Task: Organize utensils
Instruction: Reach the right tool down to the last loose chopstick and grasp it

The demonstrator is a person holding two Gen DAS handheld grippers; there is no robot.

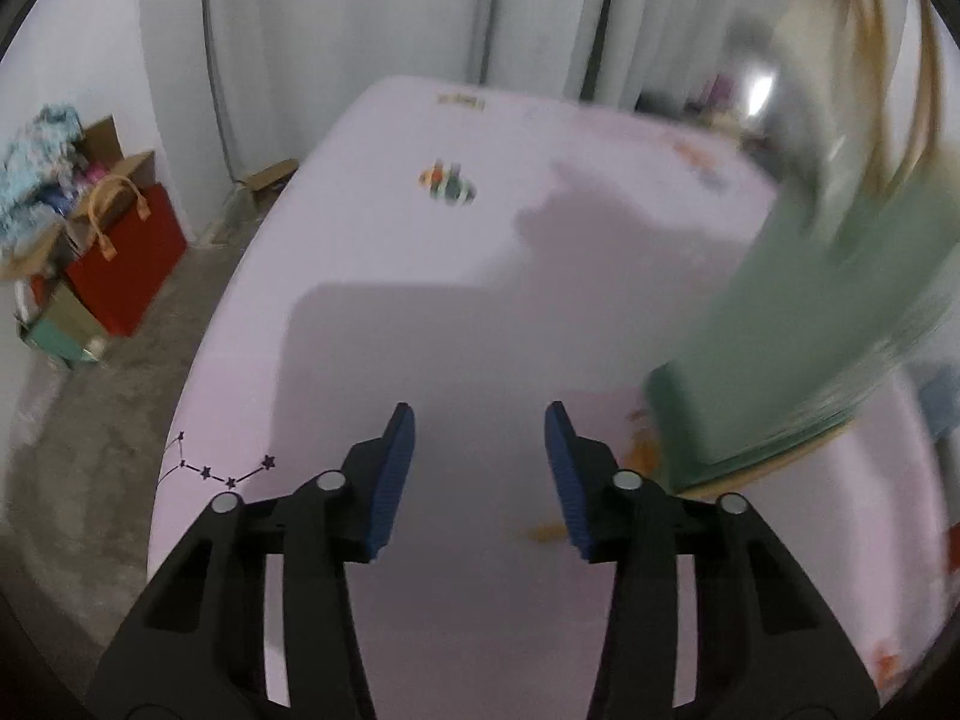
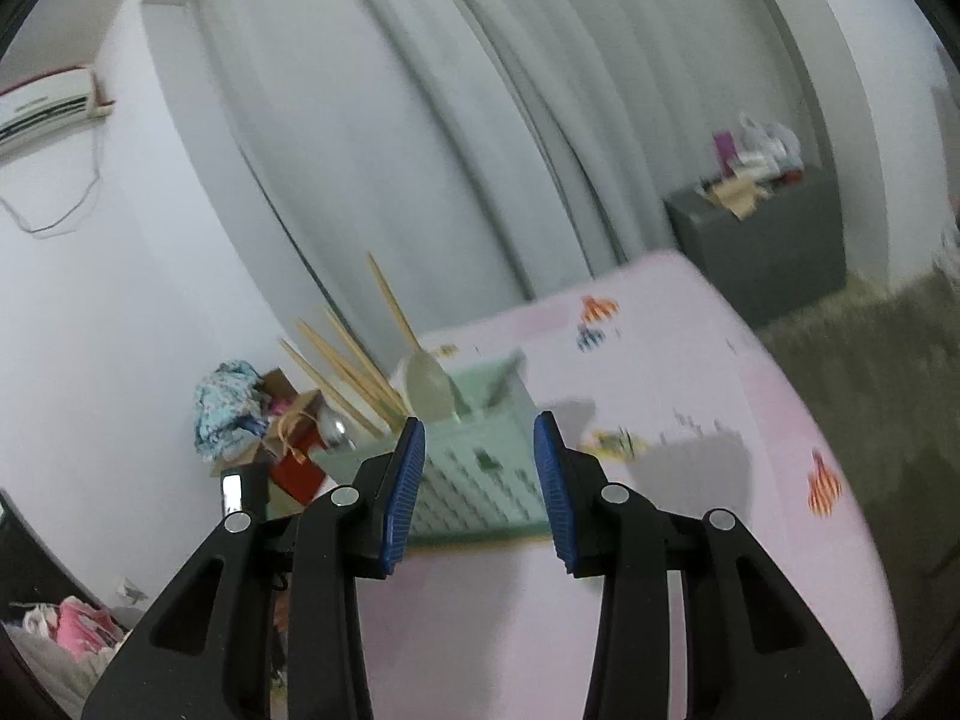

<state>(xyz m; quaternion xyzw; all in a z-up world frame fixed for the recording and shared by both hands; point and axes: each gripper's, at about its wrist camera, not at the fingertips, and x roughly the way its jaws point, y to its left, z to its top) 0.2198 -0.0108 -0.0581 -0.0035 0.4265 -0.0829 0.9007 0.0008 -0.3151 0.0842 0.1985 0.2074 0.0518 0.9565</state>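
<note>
A pale green slotted utensil holder (image 2: 480,468) stands on the pink table (image 2: 690,396). Several wooden chopsticks (image 2: 354,366), a translucent spoon (image 2: 429,387) and a metal spoon (image 2: 333,426) stick up out of it. My right gripper (image 2: 480,492) is open and empty, just in front of the holder. In the left wrist view the holder (image 1: 798,324) is a blurred green block at the right, with chopsticks (image 1: 864,18) rising above it. My left gripper (image 1: 480,480) is open and empty above the table (image 1: 420,330), left of the holder.
A red bag (image 1: 126,258) and boxes of clutter stand on the floor left of the table. White curtains (image 2: 480,120) hang behind. A grey cabinet (image 2: 762,240) stands at the far right. The table's left edge (image 1: 198,372) is near my left gripper.
</note>
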